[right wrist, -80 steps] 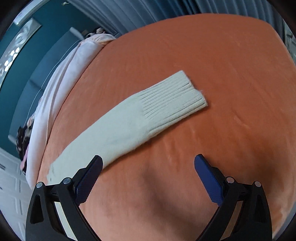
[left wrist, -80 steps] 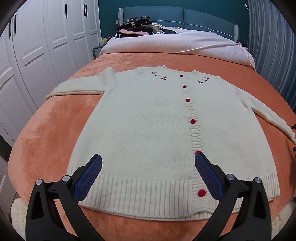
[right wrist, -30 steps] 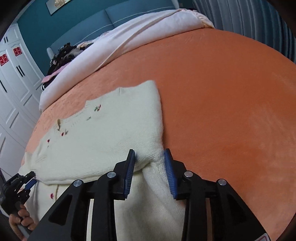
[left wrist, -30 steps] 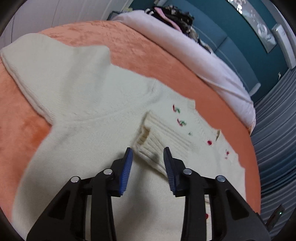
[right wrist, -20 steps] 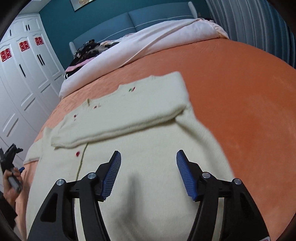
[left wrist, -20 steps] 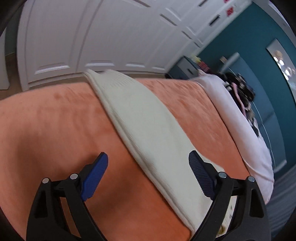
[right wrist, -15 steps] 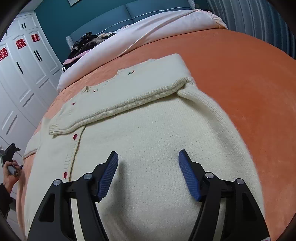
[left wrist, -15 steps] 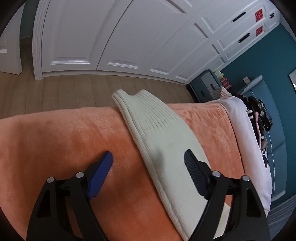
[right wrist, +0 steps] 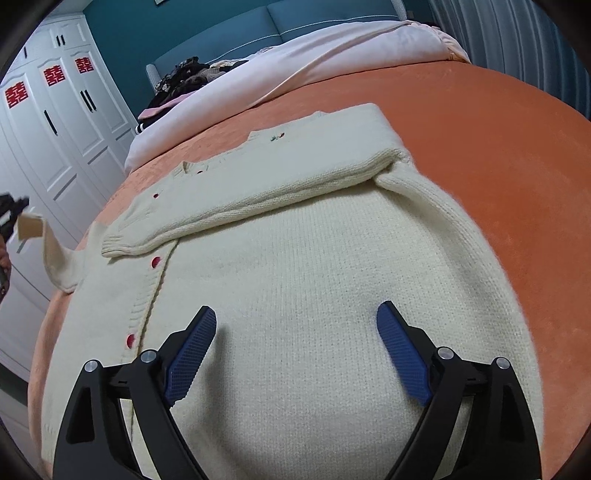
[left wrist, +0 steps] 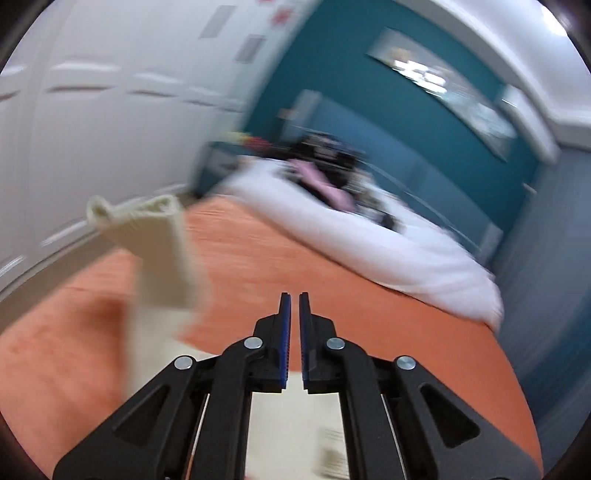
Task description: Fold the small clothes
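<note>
While the right-hand view is sharp, the left-hand view is smeared with motion blur.

From the right wrist, a cream knitted cardigan (right wrist: 295, 258) lies flat and face up on an orange plush bedspread (right wrist: 498, 147), filling the middle of the bed. Small round red buttons (right wrist: 156, 262) run down its front band. One folded sleeve (right wrist: 258, 192) lies across the chest, its ribbed cuff ending close to the button band. The right gripper (right wrist: 296, 308), black with blue textured pads, hovers over the cardigan's lower body with its claw spread wide, gripping nothing.

At the left edge of that view, the raised sleeve (right wrist: 55, 258) lifts off the bedspread, and its cuff meets the left gripper (left wrist: 291, 299), seen there only as a dark shape.

From the left wrist, this gripper's blue pads are pressed almost together, with a thin slit between them. The raised sleeve hangs in the air to their left, ribbed cuff uppermost, and cream knit shows under the claw. The exact pinch point is blurred.

Toward the head of the bed lie a white rumpled duvet (right wrist: 295, 66) and a dark heap of clothes (right wrist: 184, 74), against a teal padded headboard (right wrist: 295, 18). White panelled wardrobe doors (right wrist: 55, 129) line the bed's left side.
</note>
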Tool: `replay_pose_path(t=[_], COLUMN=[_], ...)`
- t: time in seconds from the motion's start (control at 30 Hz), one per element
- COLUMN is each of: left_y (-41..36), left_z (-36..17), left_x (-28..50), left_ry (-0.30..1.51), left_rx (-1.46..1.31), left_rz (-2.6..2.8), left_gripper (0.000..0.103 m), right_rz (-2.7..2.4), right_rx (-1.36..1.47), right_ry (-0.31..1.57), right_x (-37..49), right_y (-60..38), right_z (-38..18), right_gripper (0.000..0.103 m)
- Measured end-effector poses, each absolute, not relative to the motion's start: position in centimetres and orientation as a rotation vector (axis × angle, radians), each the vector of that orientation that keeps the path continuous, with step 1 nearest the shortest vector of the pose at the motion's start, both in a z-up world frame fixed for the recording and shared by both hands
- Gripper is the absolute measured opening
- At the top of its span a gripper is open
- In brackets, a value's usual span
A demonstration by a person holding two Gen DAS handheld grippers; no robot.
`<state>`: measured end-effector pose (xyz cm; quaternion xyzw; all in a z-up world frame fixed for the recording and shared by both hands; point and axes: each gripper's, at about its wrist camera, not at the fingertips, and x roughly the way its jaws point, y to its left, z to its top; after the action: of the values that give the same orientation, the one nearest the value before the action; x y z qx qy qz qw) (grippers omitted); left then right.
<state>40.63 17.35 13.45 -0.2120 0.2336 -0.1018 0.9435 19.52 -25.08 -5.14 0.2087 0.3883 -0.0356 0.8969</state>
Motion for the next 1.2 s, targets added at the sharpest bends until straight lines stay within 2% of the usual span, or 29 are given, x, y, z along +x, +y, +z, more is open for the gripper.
replay_pose_path(t=[0.1, 0.2, 0.3, 0.37, 0.47, 0.5, 0.63, 0.7, 0.8, 0.87, 0.93, 1.07, 1.2], left_y=[6.5, 0.3, 2.2, 6.0, 12.5, 14.3, 18.9, 21.0, 23.1, 23.6, 23.7, 22.6, 18.9], left_z=[12.1, 7.4, 4.2, 3.6, 4.2, 4.4, 2.6, 1.5, -0.6, -0.8, 0.1, 5.2, 9.6], left_x=[38.0, 35.5, 35.1, 35.5, 38.2, 39.3, 45.2, 46.8, 48.0, 48.2, 47.3, 43.7, 39.3], left_ry=[0.575, 0.723, 0.78, 0.762, 0.688, 0.673, 0.767, 0.85, 0.924, 0.929, 0.891, 0.698, 0.609], left_rx=[-0.368, -0.343, -0.389, -0.389, -0.289, -0.223, -0.013, 0.017, -0.025, -0.063, -0.129, -0.284, -0.269], left_rz=[-0.42, -0.485, -0.368, -0.186, 0.098, 0.176, 0.306, 0.316, 0.288, 0.266, 0.238, 0.09, -0.119], left_gripper=[0.006, 0.009, 0.035, 0.06, 0.082, 0.084, 0.083, 0.077, 0.053, 0.021, 0.009, 0.008, 0.009], right_rz=[-0.068, -0.058, -0.042, -0.03, -0.024, -0.025, -0.033, -0.04, -0.044, -0.044, -0.044, -0.074, 0.079], right_rx=[0.444, 0.462, 0.488, 0.507, 0.518, 0.515, 0.503, 0.493, 0.484, 0.482, 0.481, 0.463, 0.561], right_ry=[0.799, 0.792, 0.781, 0.771, 0.761, 0.76, 0.765, 0.772, 0.779, 0.781, 0.781, 0.797, 0.7], right_x=[19.3, 19.2, 18.8, 18.6, 18.5, 18.5, 18.5, 18.6, 18.7, 18.8, 18.8, 19.0, 21.4], right_y=[-25.3, -25.7, -26.1, -26.5, -26.6, -26.5, -26.3, -26.2, -26.0, -26.0, -25.9, -25.6, -23.1], right_z=[-5.0, -5.1, -5.1, -5.1, -5.2, -5.2, -5.1, -5.1, -5.1, -5.1, -5.1, -4.5, 0.9], right_gripper=[0.087, 0.086, 0.086, 0.087, 0.087, 0.087, 0.087, 0.087, 0.087, 0.088, 0.088, 0.087, 0.083])
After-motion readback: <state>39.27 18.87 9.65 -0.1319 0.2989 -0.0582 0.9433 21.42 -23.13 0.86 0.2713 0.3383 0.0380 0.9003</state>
